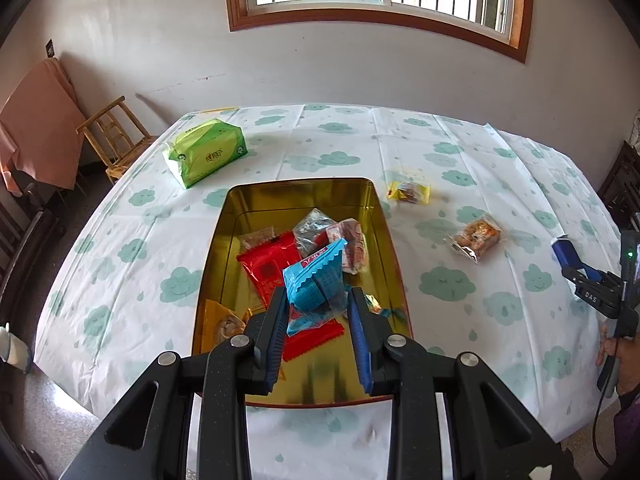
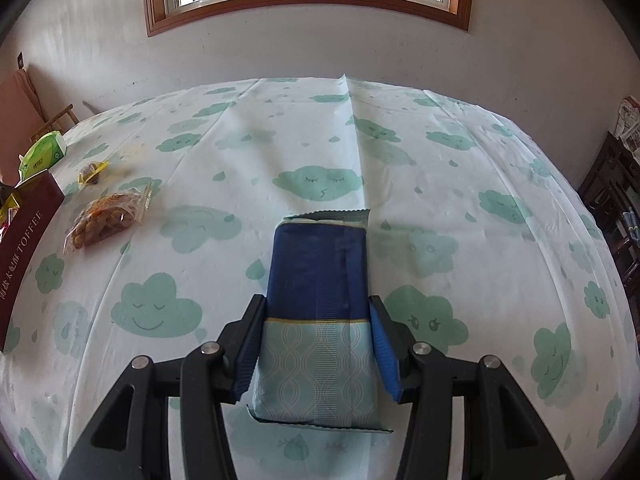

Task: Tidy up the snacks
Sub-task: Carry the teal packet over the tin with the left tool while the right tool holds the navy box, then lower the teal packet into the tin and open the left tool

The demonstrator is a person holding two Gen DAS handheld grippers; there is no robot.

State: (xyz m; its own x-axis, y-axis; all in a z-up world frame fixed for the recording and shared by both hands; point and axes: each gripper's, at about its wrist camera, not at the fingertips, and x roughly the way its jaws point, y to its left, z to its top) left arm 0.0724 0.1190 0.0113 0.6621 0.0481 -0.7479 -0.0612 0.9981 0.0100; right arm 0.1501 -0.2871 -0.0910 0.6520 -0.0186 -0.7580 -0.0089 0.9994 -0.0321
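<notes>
Hanging over the open gold-lined tin (image 1: 240,216), the left gripper (image 1: 318,300) is clenched on a light blue snack packet (image 1: 316,280), its blue pads pinching the crumpled lower part while the serrated top edge stands up and leans to the right. Beneath it in the tin lie a red packet (image 1: 268,264), a clear-wrapped snack (image 1: 312,228) at the far end, a pink-and-white packet (image 1: 352,244) against the right wall, and an orange packet (image 1: 220,320) in the near left corner. The tin sits on a table under a white tablecloth printed with green clouds (image 1: 136,248). To the far left of the tin lies a green tissue pack (image 1: 206,152). To its right, on the cloth, are a small yellow packet (image 1: 408,192) and, nearer, a clear bag of golden-brown pieces (image 1: 478,236), well apart from each other. At the right edge the right gripper (image 1: 568,258) shows, held by a hand (image 1: 616,356).

From the right wrist, the right gripper (image 2: 318,320) grasps a dark blue and pale teal packet (image 2: 320,280) lengthwise, the pads pressing both long sides, the dark end pointing far. The packet hangs above the tablecloth (image 2: 440,160). At far left are the bag of golden-brown pieces (image 2: 106,220), the yellow packet (image 2: 92,172), the tissue pack (image 2: 42,154) and the tin's maroon side (image 2: 24,248), lettered TOFFEE.
</notes>
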